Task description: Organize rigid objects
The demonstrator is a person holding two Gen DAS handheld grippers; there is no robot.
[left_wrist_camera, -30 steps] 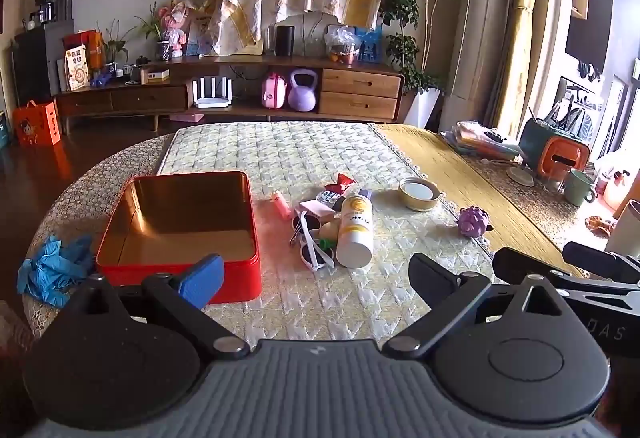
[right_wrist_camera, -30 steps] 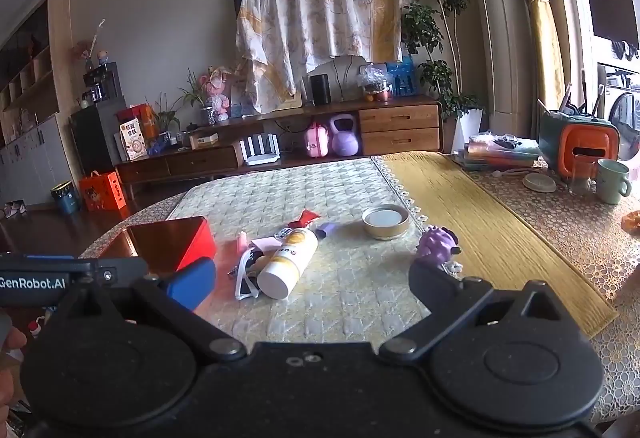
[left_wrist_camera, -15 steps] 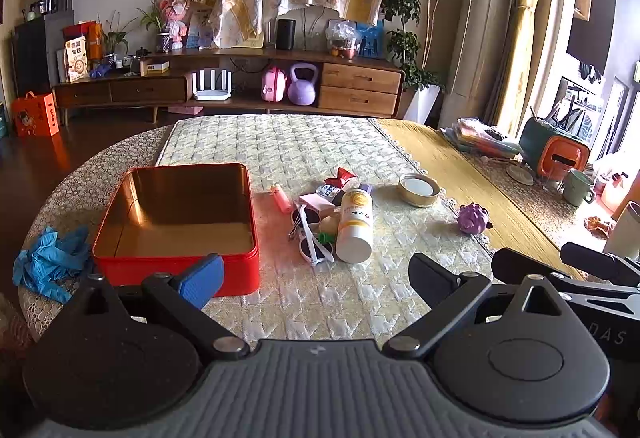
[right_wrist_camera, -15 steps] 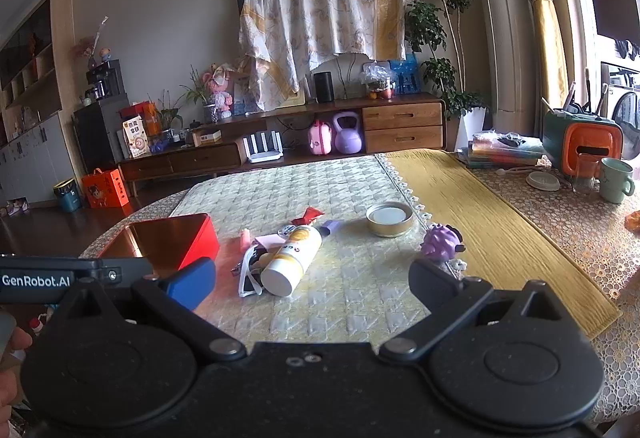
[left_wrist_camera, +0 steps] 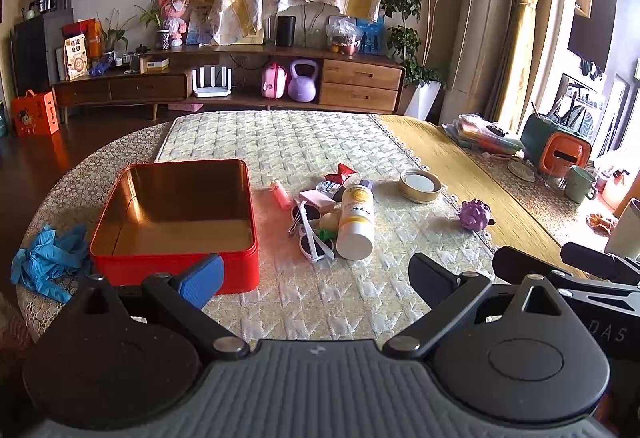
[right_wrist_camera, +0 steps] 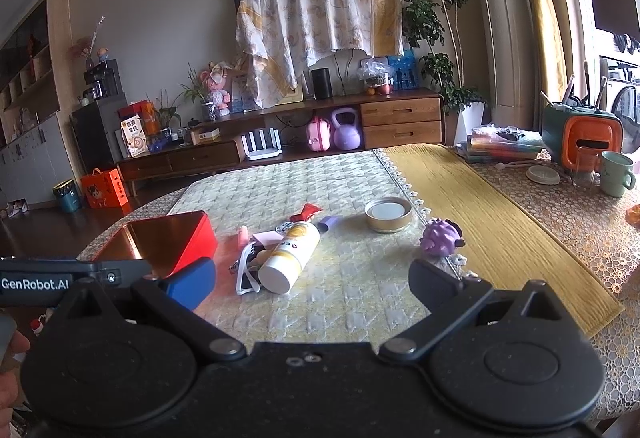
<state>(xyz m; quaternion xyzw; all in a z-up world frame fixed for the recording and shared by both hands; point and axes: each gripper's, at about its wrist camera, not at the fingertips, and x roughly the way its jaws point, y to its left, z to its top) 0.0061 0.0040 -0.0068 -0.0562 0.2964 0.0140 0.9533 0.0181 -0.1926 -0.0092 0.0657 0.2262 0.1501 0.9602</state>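
Note:
An open red tin (left_wrist_camera: pixel 132 262) (right_wrist_camera: pixel 200 238) with nothing in it sits on the quilted table mat at the left. Right of it lies a small pile: a white and yellow bottle (left_wrist_camera: pixel 355 222) (right_wrist_camera: pixel 290 256) on its side, white-framed sunglasses (left_wrist_camera: pixel 314 242) (right_wrist_camera: pixel 245 276), a pink lighter (left_wrist_camera: pixel 281 194), a pink card and red wrapper (left_wrist_camera: pixel 345 171). A round tin lid (left_wrist_camera: pixel 420 185) (right_wrist_camera: pixel 388 214) and a purple toy (left_wrist_camera: pixel 474 215) (right_wrist_camera: pixel 440 237) lie further right. My left gripper (left_wrist_camera: pixel 316 278) and right gripper (right_wrist_camera: pixel 312 284) are both open and empty, held short of the pile.
Blue gloves (left_wrist_camera: pixel 44 262) lie at the table's left edge. A yellow runner (right_wrist_camera: pixel 492 230) covers the right side, with books, an orange and green holder (right_wrist_camera: pixel 588 142) and a green mug (right_wrist_camera: pixel 616 174) beyond. The right gripper's arm shows in the left wrist view (left_wrist_camera: pixel 580 266).
Both cameras have drawn back and lifted slightly, so the tin and pile sit a little further off. Nothing on the table moved. Both grippers stay open.

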